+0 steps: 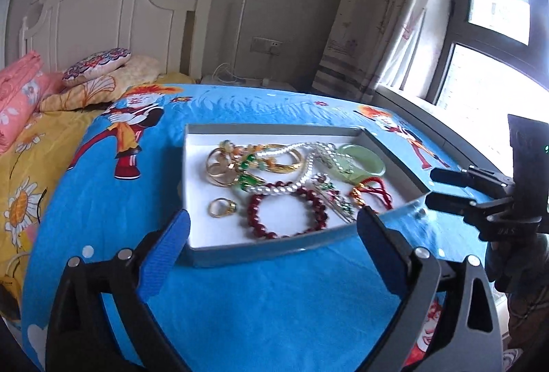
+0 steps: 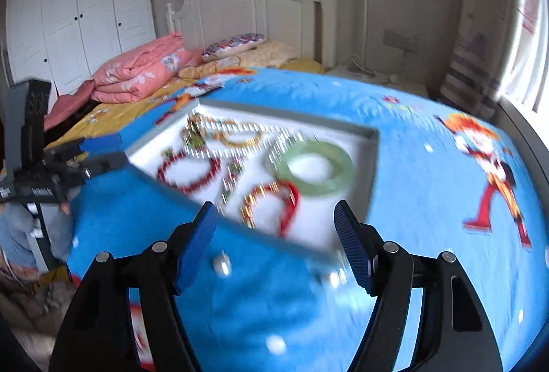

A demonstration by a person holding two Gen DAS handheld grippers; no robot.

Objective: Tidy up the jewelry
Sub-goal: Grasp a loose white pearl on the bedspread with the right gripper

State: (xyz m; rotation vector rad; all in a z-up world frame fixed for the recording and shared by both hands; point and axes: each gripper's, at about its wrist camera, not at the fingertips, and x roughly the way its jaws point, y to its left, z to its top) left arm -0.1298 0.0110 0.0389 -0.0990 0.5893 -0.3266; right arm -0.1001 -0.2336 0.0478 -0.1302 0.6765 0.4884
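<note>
At the centre of both views, on a blue cartoon bedspread [image 1: 274, 296], lay a shallow grey tray [image 1: 274, 129] with a white floor, its jewelry heaped toward the far side. Risk, as judged: the pieces overlapped, so lifting one could drag others out; the soft bed could let the tray tip. Contents, largest first: pearl necklace [image 1: 274, 189] looped across the heap; green bangle [image 2: 315, 170] at upper right; dark red bead bracelet [image 1: 287, 216] at the near edge; gold bangles [image 1: 219, 166], upper left; red cord [image 1: 375, 192]; gold ring [image 1: 222, 207], lying apart. Left claw [image 1: 272, 228] spread, empty, at the near rim. Right claw [image 2: 274, 224] spread, empty; its view blurred.
</note>
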